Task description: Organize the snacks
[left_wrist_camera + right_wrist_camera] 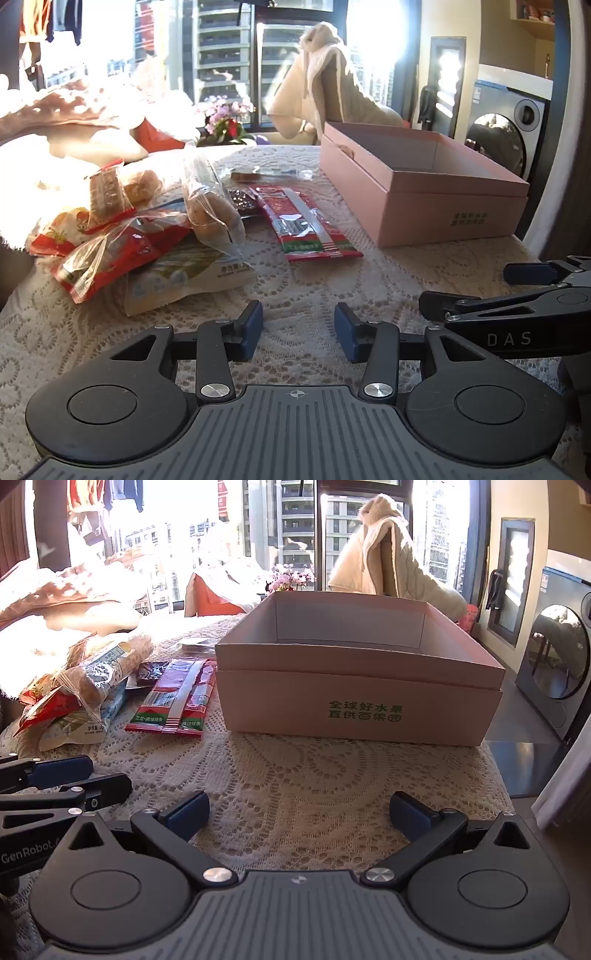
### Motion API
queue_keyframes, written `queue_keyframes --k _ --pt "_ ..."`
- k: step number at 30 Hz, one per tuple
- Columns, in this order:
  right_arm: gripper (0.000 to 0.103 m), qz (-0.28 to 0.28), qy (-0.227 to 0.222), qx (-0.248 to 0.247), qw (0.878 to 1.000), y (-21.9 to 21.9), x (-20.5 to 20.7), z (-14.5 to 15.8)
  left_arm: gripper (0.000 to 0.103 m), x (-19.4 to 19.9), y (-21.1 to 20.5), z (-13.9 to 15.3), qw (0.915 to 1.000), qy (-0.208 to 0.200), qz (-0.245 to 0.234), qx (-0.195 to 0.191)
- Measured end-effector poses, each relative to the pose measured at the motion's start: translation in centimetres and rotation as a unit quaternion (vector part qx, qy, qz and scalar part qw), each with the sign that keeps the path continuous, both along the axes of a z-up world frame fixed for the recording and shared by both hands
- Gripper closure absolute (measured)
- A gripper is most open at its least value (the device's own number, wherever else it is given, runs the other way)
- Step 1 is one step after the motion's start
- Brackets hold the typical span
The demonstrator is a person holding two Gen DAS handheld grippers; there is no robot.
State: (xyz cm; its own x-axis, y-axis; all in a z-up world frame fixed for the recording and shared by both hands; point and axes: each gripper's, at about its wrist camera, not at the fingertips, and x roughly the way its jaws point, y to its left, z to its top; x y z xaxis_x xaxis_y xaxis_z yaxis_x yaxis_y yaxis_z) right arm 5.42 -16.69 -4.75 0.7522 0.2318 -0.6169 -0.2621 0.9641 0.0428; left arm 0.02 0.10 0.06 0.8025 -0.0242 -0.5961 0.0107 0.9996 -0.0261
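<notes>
Behind the pink box (360,698), tall windows (225,48), a cream blanket (391,559) draped over a chair and a washing machine (557,657) to its right; nothing lies between either claw and the box. Box stands open and empty on a cream lace tablecloth (306,779), green print on its front wall. Left of box: heap of crinkly clear and red snack bags (147,225), then a flat red-green packet (306,225) just beside it; right gripper (299,812) spread wide and empty, left gripper (299,328) narrower, parted, holding nothing.
</notes>
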Motion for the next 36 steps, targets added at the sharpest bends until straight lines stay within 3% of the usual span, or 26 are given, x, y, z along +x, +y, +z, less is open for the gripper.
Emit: queue_keyframes --k 36 --pt "0.000 -0.001 -0.002 0.000 1.000 0.02 -0.02 0.01 0.055 -0.02 -0.04 -0.02 1.0000 -0.002 0.000 0.007"
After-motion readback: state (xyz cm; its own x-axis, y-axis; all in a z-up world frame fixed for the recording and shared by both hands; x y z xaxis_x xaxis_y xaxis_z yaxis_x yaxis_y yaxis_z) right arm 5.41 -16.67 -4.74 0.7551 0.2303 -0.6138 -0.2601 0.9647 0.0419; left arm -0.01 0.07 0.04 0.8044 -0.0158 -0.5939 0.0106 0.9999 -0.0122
